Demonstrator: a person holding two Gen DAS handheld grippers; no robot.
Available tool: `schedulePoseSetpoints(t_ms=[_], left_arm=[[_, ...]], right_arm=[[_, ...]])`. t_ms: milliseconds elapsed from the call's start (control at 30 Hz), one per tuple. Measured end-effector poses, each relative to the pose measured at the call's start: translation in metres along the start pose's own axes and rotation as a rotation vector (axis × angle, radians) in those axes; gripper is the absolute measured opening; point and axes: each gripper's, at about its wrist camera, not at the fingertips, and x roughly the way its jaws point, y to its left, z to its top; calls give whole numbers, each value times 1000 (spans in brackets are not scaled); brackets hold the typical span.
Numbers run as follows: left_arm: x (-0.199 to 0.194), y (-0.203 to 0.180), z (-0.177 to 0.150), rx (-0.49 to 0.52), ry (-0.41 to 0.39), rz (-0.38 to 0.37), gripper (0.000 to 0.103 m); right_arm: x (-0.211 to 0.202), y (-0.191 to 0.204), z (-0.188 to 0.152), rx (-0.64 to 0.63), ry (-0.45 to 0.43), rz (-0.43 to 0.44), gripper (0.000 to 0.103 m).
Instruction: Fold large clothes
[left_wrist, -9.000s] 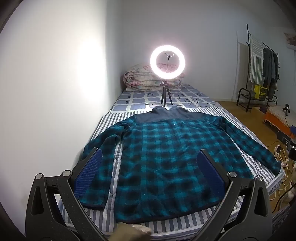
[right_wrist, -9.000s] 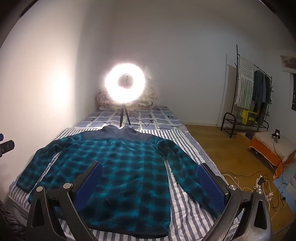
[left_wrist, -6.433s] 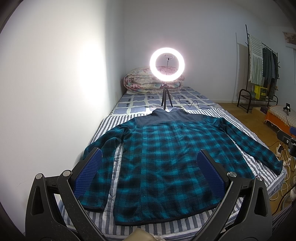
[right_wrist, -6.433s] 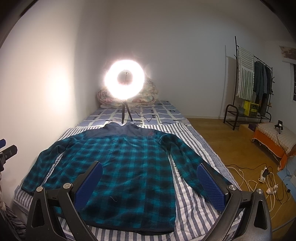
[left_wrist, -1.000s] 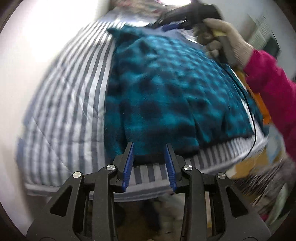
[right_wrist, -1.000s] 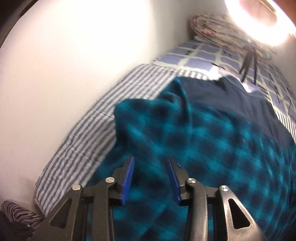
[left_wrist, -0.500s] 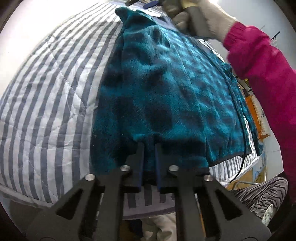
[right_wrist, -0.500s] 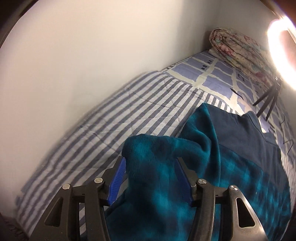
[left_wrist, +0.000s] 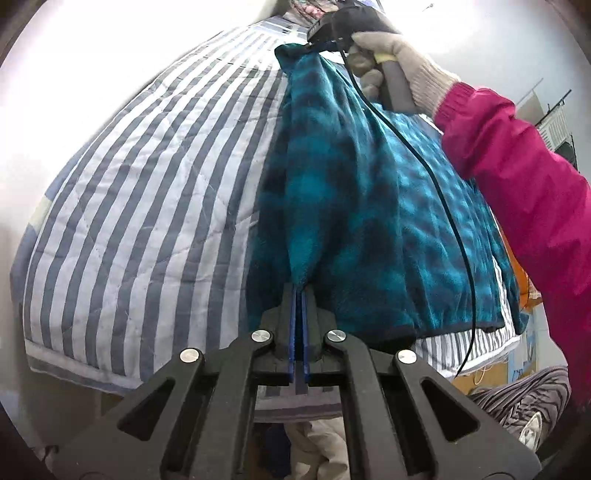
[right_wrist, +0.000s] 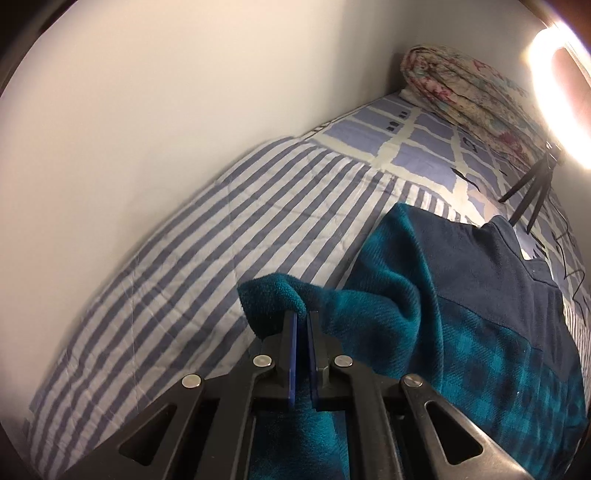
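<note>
Teal-and-black plaid fleece jacket (left_wrist: 369, 206): spread on the blue-and-white striped quilted bedcover (left_wrist: 147, 206), its left edge folded over. Left gripper (left_wrist: 298, 291): blue pads pressed together, a fold of the jacket's hem pinched between them. Right gripper (right_wrist: 300, 314): held in a gloved hand (left_wrist: 391, 70), clamped on the jacket's bunched shoulder fabric. Beyond the right gripper, a rolled floral quilt (right_wrist: 476, 85) is seen.

A blue-and-white striped quilt (right_wrist: 192, 258) covers the bed across the middle of the right wrist view, meeting a checked blue sheet (right_wrist: 424, 144) toward the upper right. A rolled floral duvet (right_wrist: 465, 81) lies against the white wall (right_wrist: 166, 92) there. At the right edge glows a ring light (right_wrist: 557, 85) on a black tripod (right_wrist: 532, 192).
</note>
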Motion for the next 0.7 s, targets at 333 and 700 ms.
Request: schedulePoseSetpoints(t_ms=[333,700], left_arm=[[2,9,-3,-39,-11,75,47],[-3,38,7,-206,-35,-1,54]], right_arm=[[-3,-15,-6,49,-3,46,33],[-142,-38,-142,86,117,204,38]])
